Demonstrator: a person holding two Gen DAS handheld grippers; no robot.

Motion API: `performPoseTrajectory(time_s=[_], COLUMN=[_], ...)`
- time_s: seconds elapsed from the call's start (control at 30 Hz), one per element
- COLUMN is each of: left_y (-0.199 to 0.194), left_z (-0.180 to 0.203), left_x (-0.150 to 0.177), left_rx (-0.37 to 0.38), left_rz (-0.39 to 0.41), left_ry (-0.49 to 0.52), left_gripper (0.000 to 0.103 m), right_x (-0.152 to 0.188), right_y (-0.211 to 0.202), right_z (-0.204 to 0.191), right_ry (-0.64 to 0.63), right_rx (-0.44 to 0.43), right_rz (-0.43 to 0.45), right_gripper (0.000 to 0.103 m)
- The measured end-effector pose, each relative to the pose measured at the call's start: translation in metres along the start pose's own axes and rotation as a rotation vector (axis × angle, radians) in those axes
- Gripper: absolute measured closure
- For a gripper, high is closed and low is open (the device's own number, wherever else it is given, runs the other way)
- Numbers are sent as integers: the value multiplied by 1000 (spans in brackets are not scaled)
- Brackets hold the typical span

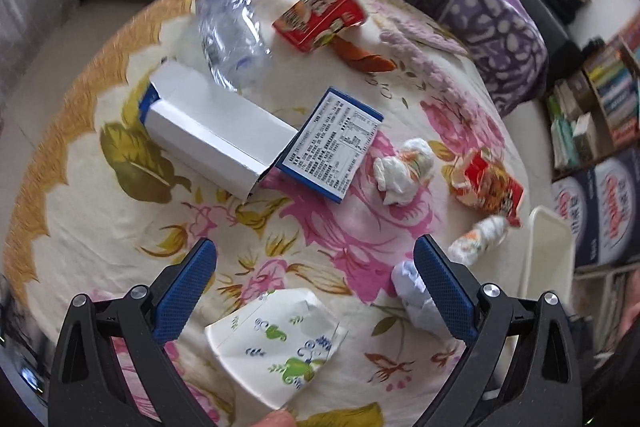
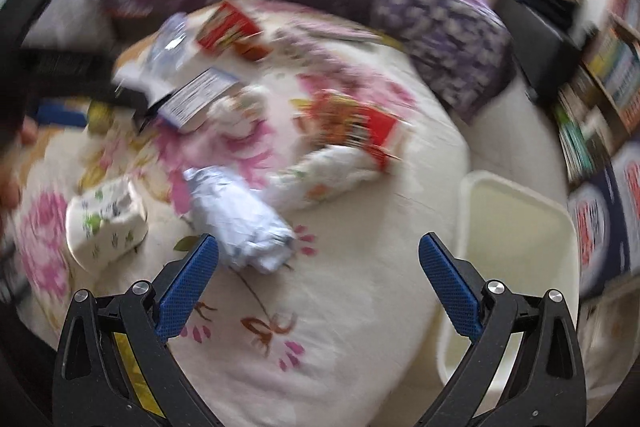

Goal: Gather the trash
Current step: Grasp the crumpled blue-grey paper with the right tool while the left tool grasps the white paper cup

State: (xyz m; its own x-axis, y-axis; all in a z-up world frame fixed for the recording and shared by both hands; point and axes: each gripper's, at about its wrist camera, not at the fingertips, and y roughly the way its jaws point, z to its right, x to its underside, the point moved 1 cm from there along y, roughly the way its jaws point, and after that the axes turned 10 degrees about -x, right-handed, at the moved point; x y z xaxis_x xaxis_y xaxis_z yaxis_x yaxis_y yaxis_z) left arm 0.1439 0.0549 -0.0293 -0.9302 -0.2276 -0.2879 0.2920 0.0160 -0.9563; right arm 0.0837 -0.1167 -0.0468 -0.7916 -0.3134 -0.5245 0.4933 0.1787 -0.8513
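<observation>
Left tool [image 1: 316, 267] spread, empty | right tool [image 2: 318, 259] spread, empty | trash littered the bed [image 1: 100, 247] | bin [image 2: 516, 227] looked empty | collecting barely begun

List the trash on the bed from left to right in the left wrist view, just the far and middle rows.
White carton → plastic bottle → red box → blue-edged label box → crumpled tissue → torn red packet.
</observation>
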Motion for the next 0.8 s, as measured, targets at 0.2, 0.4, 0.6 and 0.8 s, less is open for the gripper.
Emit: performPoseTrajectory(time_s=[0.2, 0.4, 0.6, 0.8], left_y=[5, 1, 10, 28], left_z=[-14, -29, -26, -3], left_x=[-11, -6, 17, 44], left_rx=[-4, -14, 15, -50], left_rz=[-70, -92, -173, -231], left_ry=[-12, 37, 154, 341], left_gripper=[7, 7, 7, 7], right_x=[-15, -23, -30, -31], right_y=[30, 32, 9, -8], right_z=[-28, -18, 20, 48], right_ry=[-111, 6, 230, 318], right_rx=[-14, -129, -177, -146], right_rz=[-48, -53, 49, 113], right_gripper=[20, 58, 58, 57])
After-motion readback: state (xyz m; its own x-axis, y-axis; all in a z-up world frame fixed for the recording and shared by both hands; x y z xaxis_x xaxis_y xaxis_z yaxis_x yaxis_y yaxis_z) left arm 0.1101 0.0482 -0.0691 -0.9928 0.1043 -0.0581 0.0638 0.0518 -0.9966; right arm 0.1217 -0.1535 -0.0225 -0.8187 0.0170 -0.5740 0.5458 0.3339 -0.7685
